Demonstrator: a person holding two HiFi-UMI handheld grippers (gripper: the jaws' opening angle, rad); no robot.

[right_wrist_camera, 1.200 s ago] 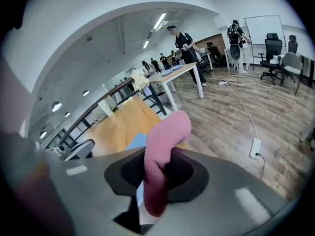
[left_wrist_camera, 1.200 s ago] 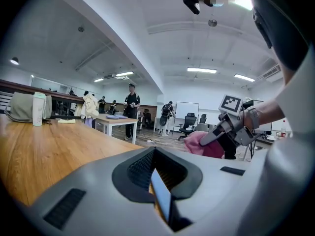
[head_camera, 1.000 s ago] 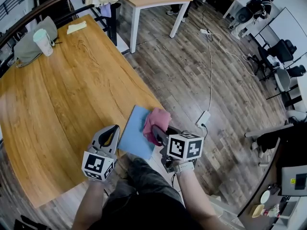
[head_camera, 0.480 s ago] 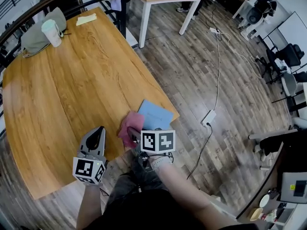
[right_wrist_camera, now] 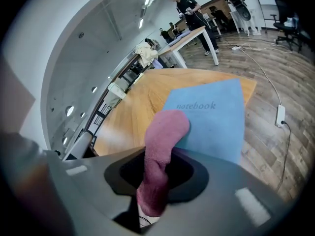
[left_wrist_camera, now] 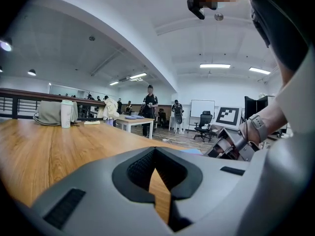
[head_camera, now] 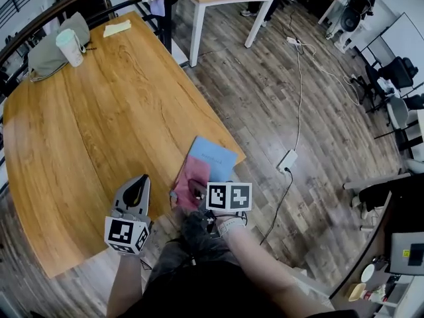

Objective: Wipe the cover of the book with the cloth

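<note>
We held the right gripper [right_wrist_camera: 156, 181] clamped on the pink cloth [right_wrist_camera: 165, 136], whose free end rested on the near left part of the blue book [head_camera: 215, 156]. The book lay straight ahead of the fingers, its long axis running away from us. The left gripper [left_wrist_camera: 156, 181], jaws together and empty, stood over the table [head_camera: 99, 124] left of the book. Open cover lay forward and right; the book's far corner appeared close to the table edge.

Only readable print: "notebook", in small letters across blue book [right_wrist_camera: 209, 117] cover; no other legible text.
</note>
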